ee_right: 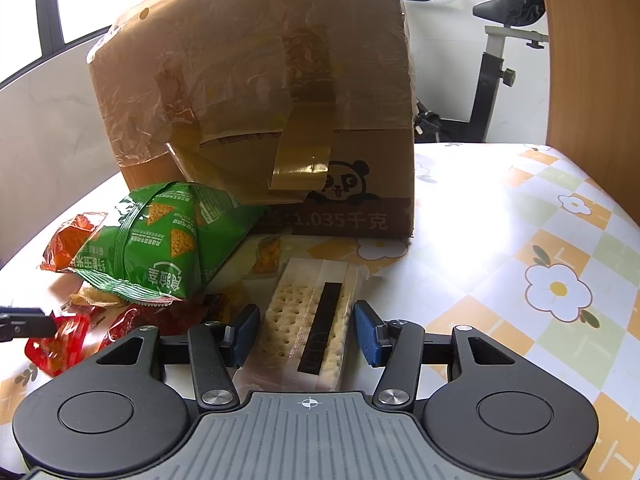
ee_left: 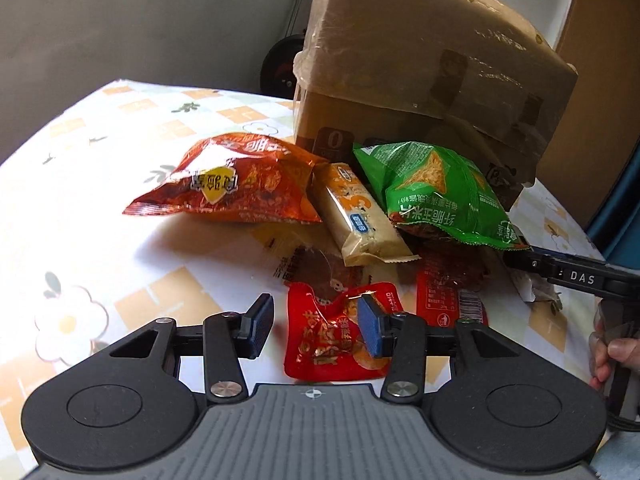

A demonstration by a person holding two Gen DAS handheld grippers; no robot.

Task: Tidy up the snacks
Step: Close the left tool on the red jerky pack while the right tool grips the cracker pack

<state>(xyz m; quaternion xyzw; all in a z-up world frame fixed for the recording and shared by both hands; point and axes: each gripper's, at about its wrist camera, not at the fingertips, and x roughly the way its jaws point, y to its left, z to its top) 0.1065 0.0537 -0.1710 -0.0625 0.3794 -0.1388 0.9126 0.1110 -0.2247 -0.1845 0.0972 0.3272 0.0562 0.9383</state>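
On the bench (ee_left: 80, 216), under its flowered check cloth, the snacks lie in a loose heap in front of a taped cardboard box (ee_left: 420, 80).

In the left wrist view, going left to right: an orange bag (ee_left: 232, 180) lies farthest left, its right edge touching a beige cracker bar (ee_left: 360, 216) that slants toward the camera. A green bag (ee_left: 436, 188) comes next, resting against the foot of the box and partly over a dark red packet (ee_left: 448, 284). Below the bar, a clear wrapper lies flat on the cloth. Nearest the camera, a small red packet (ee_left: 336, 340) lies crumpled between the fingers of the left gripper (ee_left: 316, 326). The gripper's jaws stand part open; the right pad overlaps the packet's edge, while the left pad is clear of it with bare cloth between, so nothing is pinched. At the far right edge a black finger of the right gripper (ee_left: 568, 272) reaches in beside the green bag, with a person's fingertips (ee_left: 612, 352) on its handle.

In the right wrist view the orange bag (ee_right: 72, 240) peeks out at the far left, the green bag (ee_right: 160, 248) in front of it, and the small red packet (ee_right: 56, 344) beneath, near the other gripper's black finger. The right gripper (ee_right: 306, 332) straddles a clear pack of pale crackers (ee_right: 308, 320), its jaws narrowly apart; the left pad sits right at the pack's edge and a thin gap shows at the right pad, and I cannot tell whether it grips. The box (ee_right: 256, 92) rises behind, with an exercise bike (ee_right: 500, 40) beyond the bench at right.
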